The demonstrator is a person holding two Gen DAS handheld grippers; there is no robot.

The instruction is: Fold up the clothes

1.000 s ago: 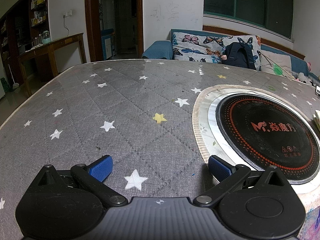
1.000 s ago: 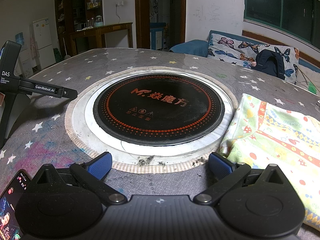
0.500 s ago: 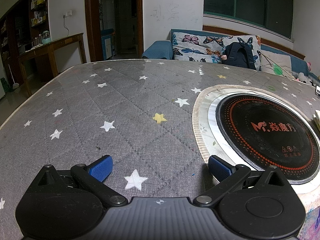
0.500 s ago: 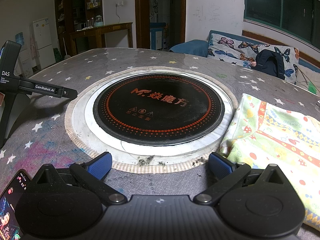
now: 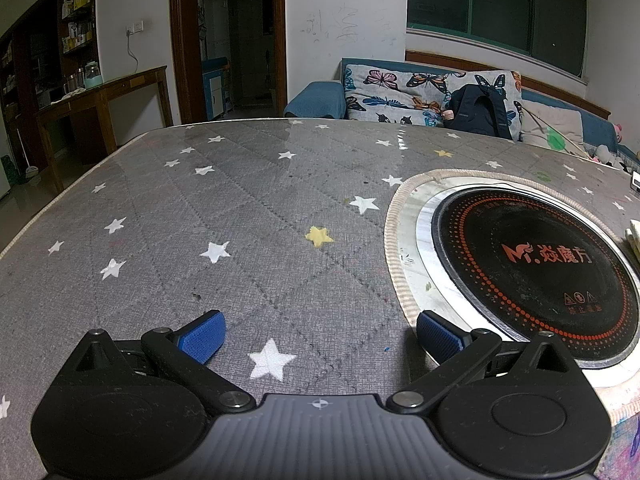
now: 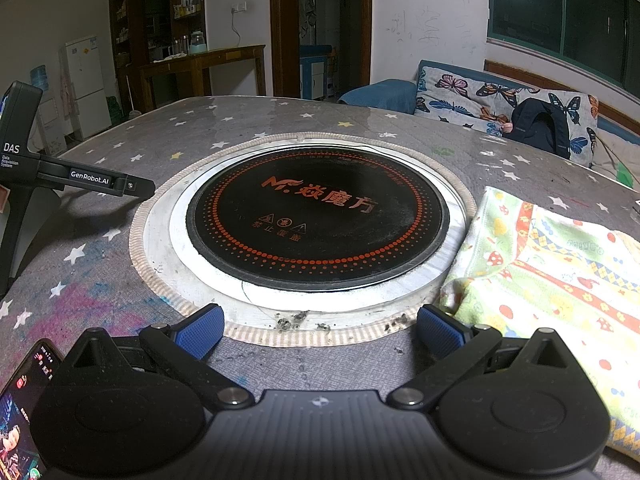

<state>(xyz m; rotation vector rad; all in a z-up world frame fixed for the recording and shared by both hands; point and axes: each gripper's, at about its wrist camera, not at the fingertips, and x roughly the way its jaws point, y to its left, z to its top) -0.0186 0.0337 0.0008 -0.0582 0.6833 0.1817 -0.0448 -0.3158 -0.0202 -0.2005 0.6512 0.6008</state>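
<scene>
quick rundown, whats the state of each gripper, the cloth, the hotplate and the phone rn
left gripper: open, empty, over the starred table cover
right gripper: open, empty, at the near rim of the hotplate
patterned cloth: lying on the table right of the hotplate, not gripped
round hotplate: nothing on it, no glow visible
phone: screen lit, lying at the near left

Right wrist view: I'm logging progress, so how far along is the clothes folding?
Nothing looks done yet. The yellow-green patterned cloth garment lies bunched on the grey star-print table cover, beside the round black cooktop. Nothing is in hand: the right gripper and left gripper are open and empty. All folding remains.
</scene>
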